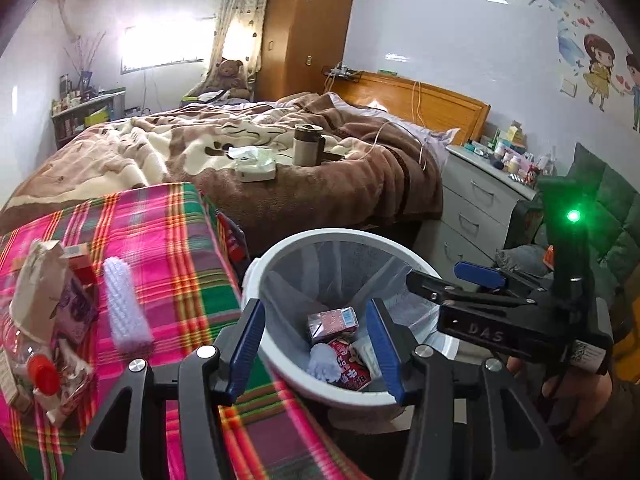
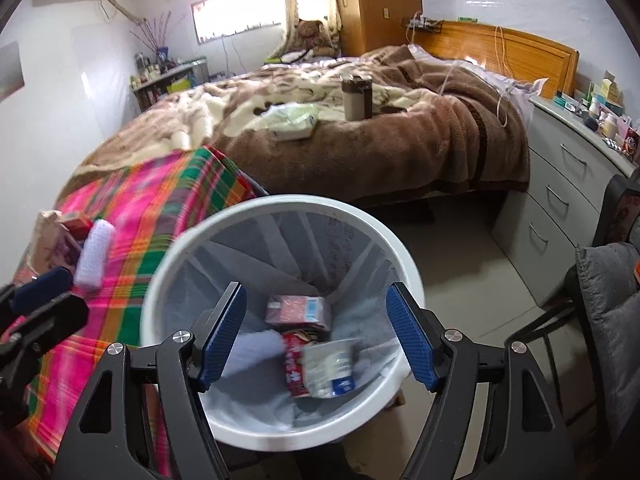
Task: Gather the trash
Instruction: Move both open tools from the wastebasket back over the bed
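Below, trash (image 2: 310, 350) in bin (image 2: 404, 272), both claws (image 2: 316, 340) (image 1: 316, 348) spread empty above, wrapper perhaps blurred

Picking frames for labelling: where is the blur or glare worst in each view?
Left wrist view: window blown out, plaid cloth smeared near the tongs. Right wrist view: wrappers in the bin and the white roll motion-blurred; both views bend at the edges.

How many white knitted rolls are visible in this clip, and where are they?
2. One white knitted roll lies on the plaid cloth beside the bin; another sits inside the white bin among the wrappers. More may be buried.
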Demonstrator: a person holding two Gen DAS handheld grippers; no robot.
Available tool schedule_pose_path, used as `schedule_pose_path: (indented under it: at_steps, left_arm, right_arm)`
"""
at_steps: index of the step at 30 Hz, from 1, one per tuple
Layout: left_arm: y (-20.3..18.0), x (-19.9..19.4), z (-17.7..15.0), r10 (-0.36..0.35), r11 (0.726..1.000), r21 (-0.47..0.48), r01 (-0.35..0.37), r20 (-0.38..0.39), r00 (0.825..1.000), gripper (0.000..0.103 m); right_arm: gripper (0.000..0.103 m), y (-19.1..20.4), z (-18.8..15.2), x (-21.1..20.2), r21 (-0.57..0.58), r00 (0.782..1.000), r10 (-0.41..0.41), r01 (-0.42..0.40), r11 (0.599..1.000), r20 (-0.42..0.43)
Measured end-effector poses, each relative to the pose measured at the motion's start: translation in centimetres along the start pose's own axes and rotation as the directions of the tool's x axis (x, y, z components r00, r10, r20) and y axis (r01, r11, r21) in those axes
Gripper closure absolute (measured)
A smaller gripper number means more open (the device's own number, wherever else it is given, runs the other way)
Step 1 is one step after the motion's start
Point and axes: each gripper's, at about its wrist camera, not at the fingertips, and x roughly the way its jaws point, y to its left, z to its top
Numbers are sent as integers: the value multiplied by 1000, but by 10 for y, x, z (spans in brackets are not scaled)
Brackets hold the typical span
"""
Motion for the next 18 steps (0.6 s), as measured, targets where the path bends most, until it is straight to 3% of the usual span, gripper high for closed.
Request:
schedule_pose_path:
  at_steps: [12, 18]
  left_arm:
    - [51, -60, -14, 123, 990, -78, -118, 51, 991, 50]
    - [94, -88, -27, 212, 970, -139, -201, 69, 975, 47]
  right_arm:
    - [29, 51, 2, -27, -50, 993, 88, -84, 995, 81]
    - [29, 81, 1, -24, -74, 986, 148, -142, 987, 76]
